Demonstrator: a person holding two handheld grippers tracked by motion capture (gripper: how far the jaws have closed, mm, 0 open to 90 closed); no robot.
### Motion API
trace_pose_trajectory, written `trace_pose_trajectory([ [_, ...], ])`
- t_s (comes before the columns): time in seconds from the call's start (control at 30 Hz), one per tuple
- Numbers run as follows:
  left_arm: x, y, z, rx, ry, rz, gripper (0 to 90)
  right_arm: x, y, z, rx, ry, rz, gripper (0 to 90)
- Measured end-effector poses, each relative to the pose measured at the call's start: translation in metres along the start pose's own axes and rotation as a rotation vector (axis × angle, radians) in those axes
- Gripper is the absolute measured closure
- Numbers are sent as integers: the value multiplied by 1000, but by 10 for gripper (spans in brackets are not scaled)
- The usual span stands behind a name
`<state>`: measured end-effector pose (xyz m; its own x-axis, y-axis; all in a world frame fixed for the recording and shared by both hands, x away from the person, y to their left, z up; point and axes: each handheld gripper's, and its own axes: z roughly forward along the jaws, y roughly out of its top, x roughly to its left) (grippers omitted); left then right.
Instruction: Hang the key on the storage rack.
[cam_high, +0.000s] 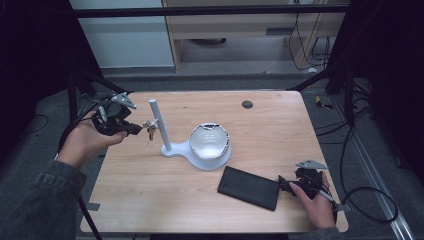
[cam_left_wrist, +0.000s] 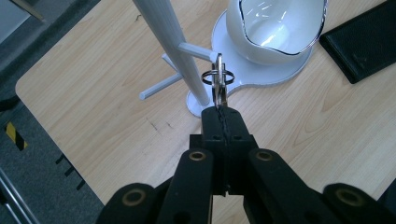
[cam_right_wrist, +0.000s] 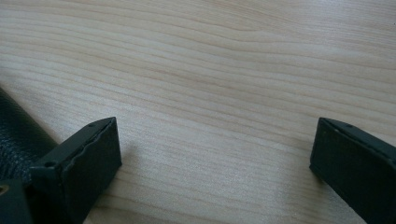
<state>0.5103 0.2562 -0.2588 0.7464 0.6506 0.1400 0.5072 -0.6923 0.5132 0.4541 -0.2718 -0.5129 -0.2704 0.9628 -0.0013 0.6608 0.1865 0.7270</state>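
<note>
Left of centre, high view: left gripper (cam_high: 131, 128), jaws clamped flat on keys (cam_high: 150, 131), held level just beside white post (cam_high: 160, 125) of stand (cam_high: 197, 156). Left gripper view, centre: key ring (cam_left_wrist: 217, 77) upright ahead of closed tips, right next to upper peg (cam_left_wrist: 198, 50); contact with the peg unclear. Lower peg (cam_left_wrist: 161, 87) jutting toward frame left, bare.

Advice for hanging: keep ring plane square to chosen peg, slide ring past peg tip along its length, lower slightly until peg takes the weight, only then part jaws; avoid nudging post.

Centre: white bowl (cam_high: 209, 140) seated on stand base, not to be bumped.

Lower right: black wallet (cam_high: 248, 187) flat on table (cam_high: 150, 195), right gripper (cam_high: 287, 186) resting at its edge, jaws wide, holding nothing, bare wood between pads (cam_right_wrist: 91, 154).
</note>
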Motion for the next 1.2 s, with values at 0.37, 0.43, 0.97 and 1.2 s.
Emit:
trace_pose_trajectory([
  [0.37,-1,9,1,7,12,9,897,0,0,0,0,0,0,19],
  [0.43,0,10,2,12,15,13,897,0,0,0,0,0,0,19],
  [0.97,1,17,11,28,34,8,897,0,0,0,1,0,2,19],
  [1.2,3,18,17,37,39,4,897,0,0,0,1,1,1,19],
])
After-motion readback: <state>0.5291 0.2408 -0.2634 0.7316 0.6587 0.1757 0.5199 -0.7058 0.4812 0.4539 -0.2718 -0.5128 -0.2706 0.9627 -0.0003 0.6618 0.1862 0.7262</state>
